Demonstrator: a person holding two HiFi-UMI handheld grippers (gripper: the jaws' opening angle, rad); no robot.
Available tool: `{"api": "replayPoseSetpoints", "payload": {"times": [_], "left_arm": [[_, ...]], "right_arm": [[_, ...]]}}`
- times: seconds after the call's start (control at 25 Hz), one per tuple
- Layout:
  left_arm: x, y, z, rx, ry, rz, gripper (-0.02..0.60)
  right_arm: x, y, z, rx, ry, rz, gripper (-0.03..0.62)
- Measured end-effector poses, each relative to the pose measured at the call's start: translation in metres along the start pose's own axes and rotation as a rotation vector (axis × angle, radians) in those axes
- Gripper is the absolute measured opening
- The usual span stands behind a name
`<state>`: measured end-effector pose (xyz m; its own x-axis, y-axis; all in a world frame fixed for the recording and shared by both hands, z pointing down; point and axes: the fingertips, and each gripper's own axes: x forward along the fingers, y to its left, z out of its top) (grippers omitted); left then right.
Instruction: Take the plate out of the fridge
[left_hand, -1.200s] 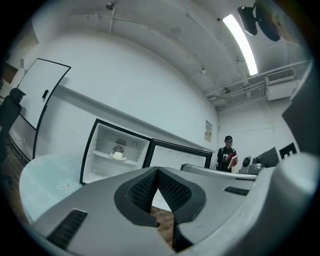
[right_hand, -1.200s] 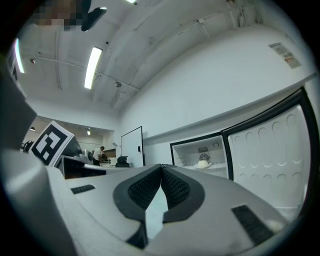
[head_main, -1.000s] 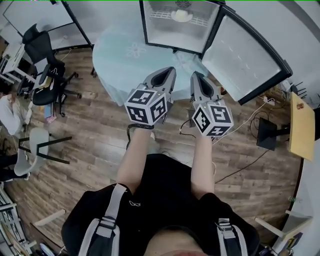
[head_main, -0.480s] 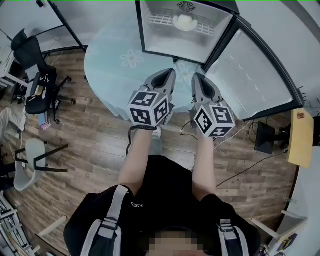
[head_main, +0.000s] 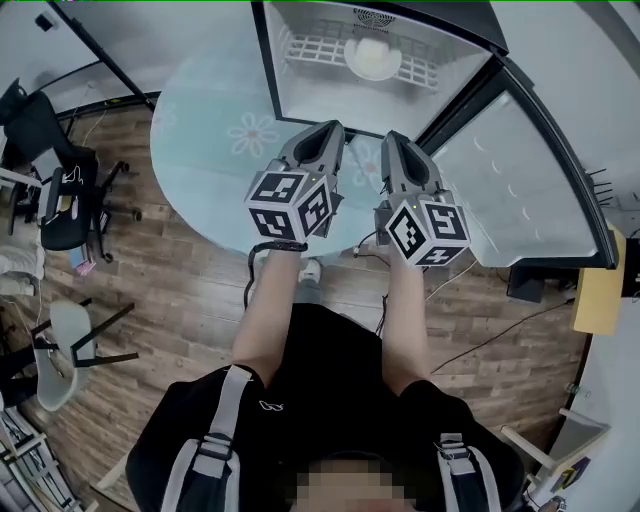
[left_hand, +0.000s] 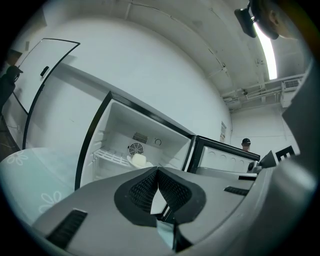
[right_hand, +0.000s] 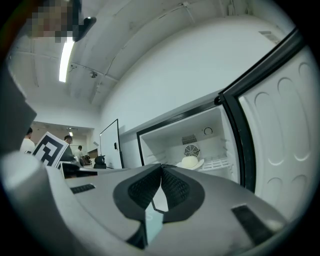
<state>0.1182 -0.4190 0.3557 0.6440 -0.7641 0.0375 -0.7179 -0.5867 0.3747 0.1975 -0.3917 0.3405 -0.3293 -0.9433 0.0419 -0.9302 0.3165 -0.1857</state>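
Open fridge (head_main: 335, 95), plate (head_main: 372, 58) on shelf (head_main: 308, 48), beyond left tool (head_main: 324, 130), right tool (head_main: 395, 141)

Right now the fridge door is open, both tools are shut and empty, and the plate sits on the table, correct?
No: the plate sits on the wire shelf inside the fridge, not on the table, as the head view shows. The door is open; left tool and right tool are shut and empty.

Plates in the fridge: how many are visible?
1. The plate sits on the wire shelf at the back of the open fridge. More may be hidden below it.
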Motion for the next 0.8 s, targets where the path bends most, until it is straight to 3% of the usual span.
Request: {"api": "replayPoseSetpoints", "payload": {"times": [0.16,0.24,0.32,0.4,0.52,0.6,0.8], "left_arm": [[0.023,0.022,0.006,-0.023,0.005,-0.001,0.005],[0.036,0.026,0.005,-0.037,0.017,-0.021,0.061],[0.047,0.032,0.004,-0.055,0.025,-0.035,0.069],[0.058,0.039,0.003,-0.064,0.03,-0.035,0.069],[0.075,0.052,0.0,-0.082,0.042,-0.038,0.082],[0.087,0.062,-0.004,-0.105,0.05,-0.048,0.124],[0.115,0.076,-0.01,-0.153,0.06,-0.059,0.126]], "right_arm": [[0.028,-0.011,0.0,0.007,-0.003,-0.03,0.002],[0.04,-0.017,-0.002,0.016,0.006,-0.038,0.002],[0.052,-0.021,-0.008,0.033,0.03,-0.037,0.079],[0.064,-0.026,-0.014,0.053,0.054,-0.04,0.115],[0.079,-0.037,-0.022,0.074,0.069,-0.064,0.115],[0.091,-0.045,-0.028,0.087,0.076,-0.078,0.115],[0.115,-0.07,-0.038,0.158,0.087,-0.119,0.116]]}}
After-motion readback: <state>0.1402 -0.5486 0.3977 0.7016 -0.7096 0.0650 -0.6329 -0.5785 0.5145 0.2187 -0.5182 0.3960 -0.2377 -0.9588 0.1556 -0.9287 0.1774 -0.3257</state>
